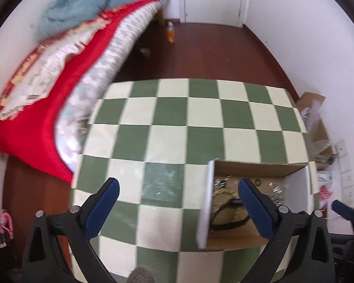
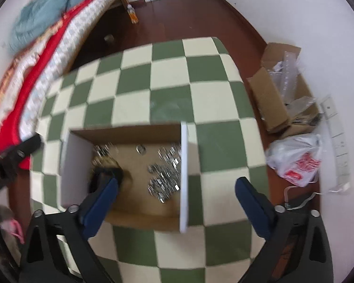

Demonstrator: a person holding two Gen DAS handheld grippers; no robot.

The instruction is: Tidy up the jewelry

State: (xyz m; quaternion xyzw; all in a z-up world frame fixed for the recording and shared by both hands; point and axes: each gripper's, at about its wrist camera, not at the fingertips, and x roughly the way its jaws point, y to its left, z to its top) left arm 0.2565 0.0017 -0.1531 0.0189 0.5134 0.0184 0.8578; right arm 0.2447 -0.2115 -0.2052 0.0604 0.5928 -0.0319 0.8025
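Hovering wide open and empty, the right gripper frames the cardboard box; silver jewelry lies between its fingers. The left gripper, equally spread, waits beside it. Next, probably lowering onto one piece.

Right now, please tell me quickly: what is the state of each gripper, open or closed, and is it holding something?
Left gripper: open, holding nothing, above the checkered table.
Right gripper: open, holding nothing, over the cardboard box.

place: home bedroom | cues: bed with red quilt, wooden floor, checkered table
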